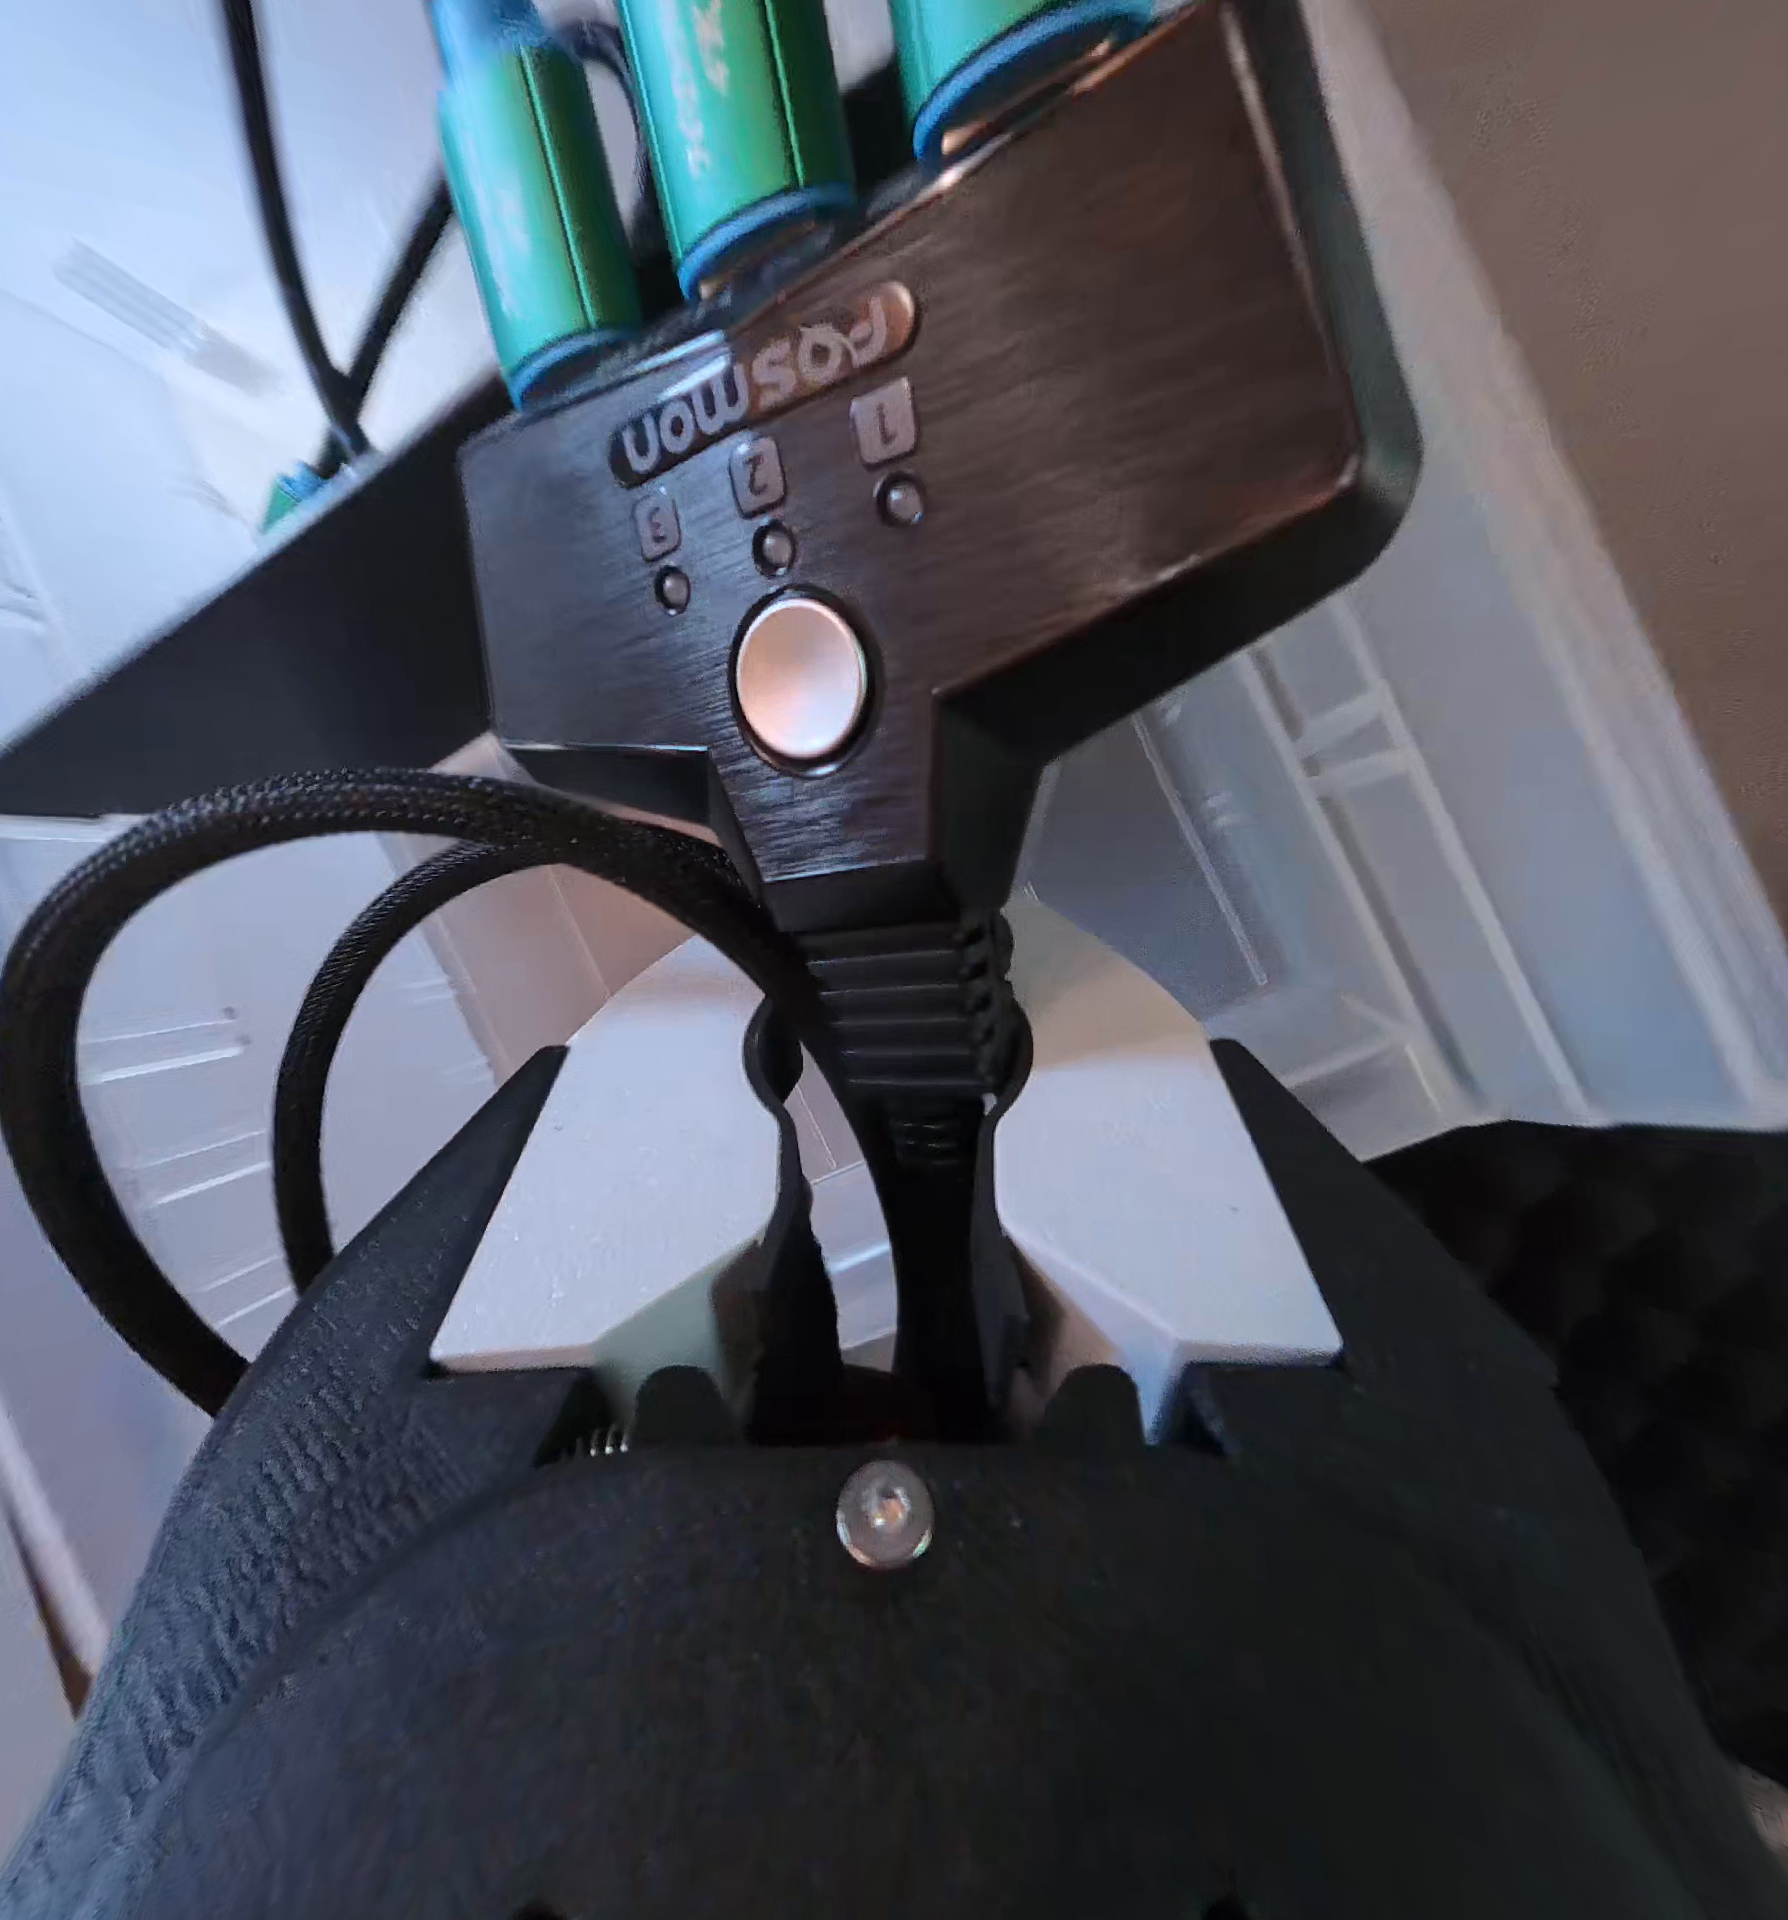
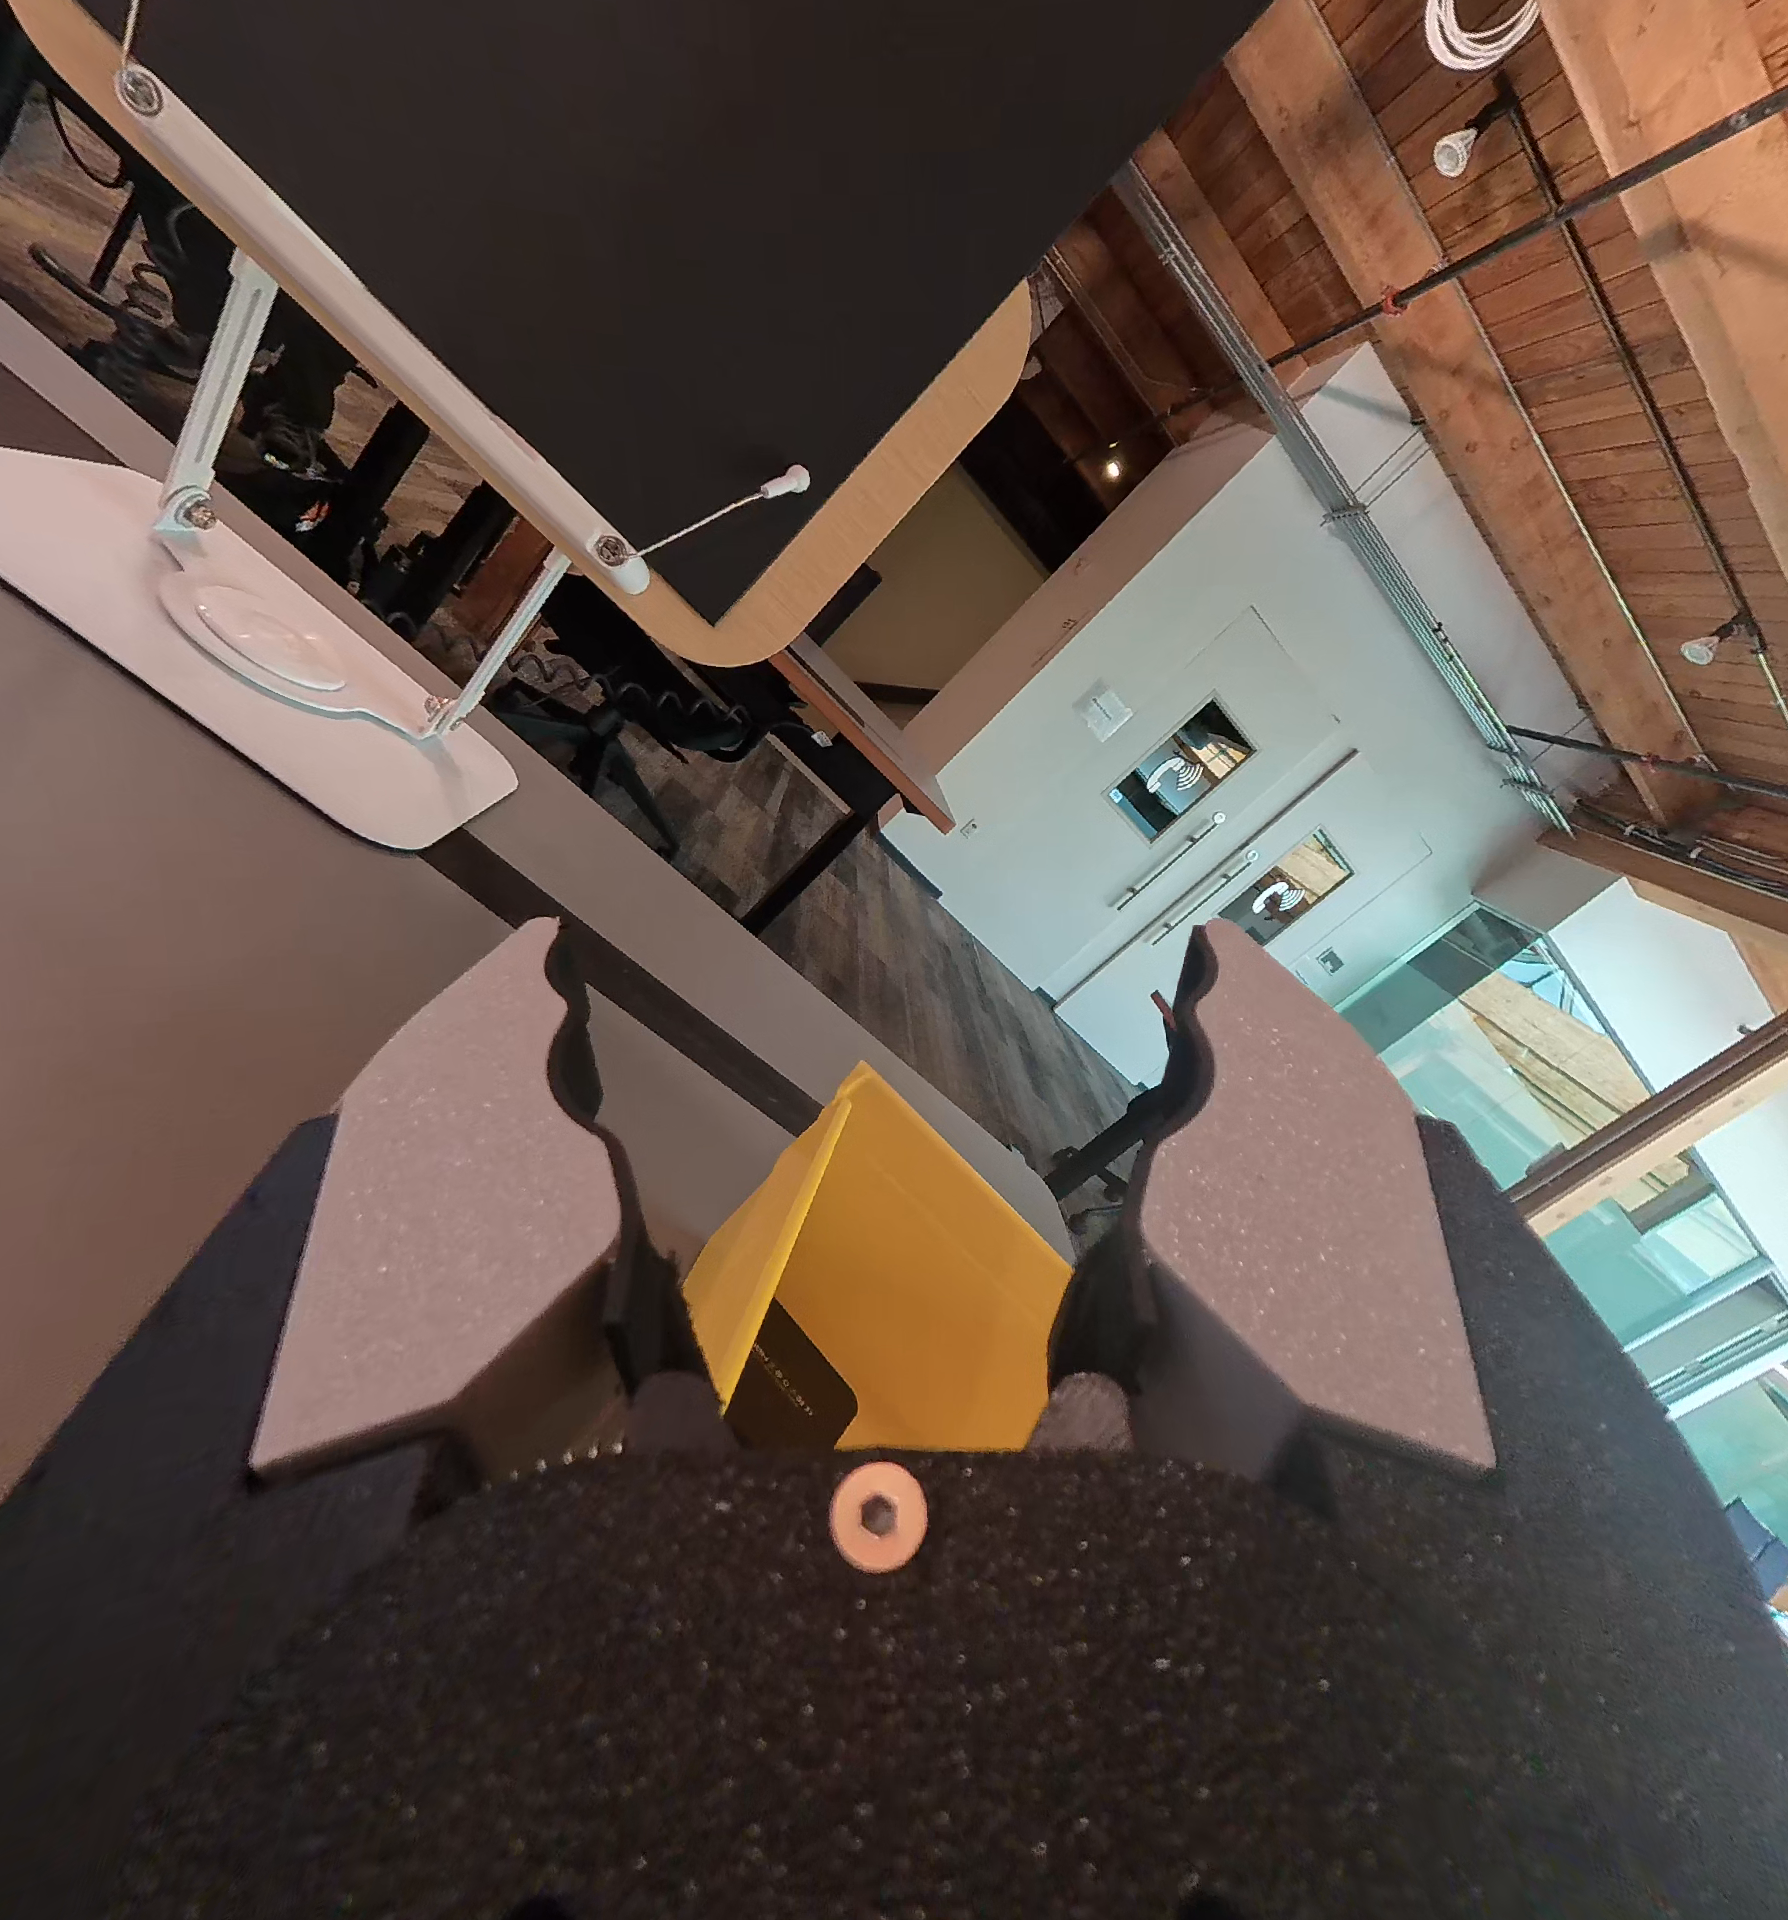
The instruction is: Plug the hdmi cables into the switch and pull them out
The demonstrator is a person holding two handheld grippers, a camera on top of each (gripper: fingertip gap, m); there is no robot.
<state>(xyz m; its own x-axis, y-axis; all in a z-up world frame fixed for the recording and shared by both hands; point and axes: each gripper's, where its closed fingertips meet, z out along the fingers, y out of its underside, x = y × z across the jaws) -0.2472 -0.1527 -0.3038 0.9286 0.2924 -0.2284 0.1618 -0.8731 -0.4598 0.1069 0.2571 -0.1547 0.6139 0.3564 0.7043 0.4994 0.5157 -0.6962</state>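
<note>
- Three green HDMI plugs are seen in the left wrist view, ordered left to right: the left plug [image 1: 542, 260], the middle plug [image 1: 734, 156] and the right plug [image 1: 994, 73]; all appear seated in the far edge of the switch [image 1: 931, 499], though how fully cannot be told.
- A braided black cable [image 1: 152, 935] is looped at the left, running from the ribbed strain relief [image 1: 911, 997] of the switch.
- The switch is held up off the counter [image 1: 246, 644], probably so that it stays braced while plugs are worked.
- The left hand-held gripper [image 1: 885, 1132] is clamped on the strain relief just below the switch body.
- The right hand-held gripper [image 2: 879, 1039] is held apart and empty, pointed away from the switch, seemingly free for pulling a plug.
- A yellow box [image 2: 900, 1278] lies beyond its fingers.
</note>
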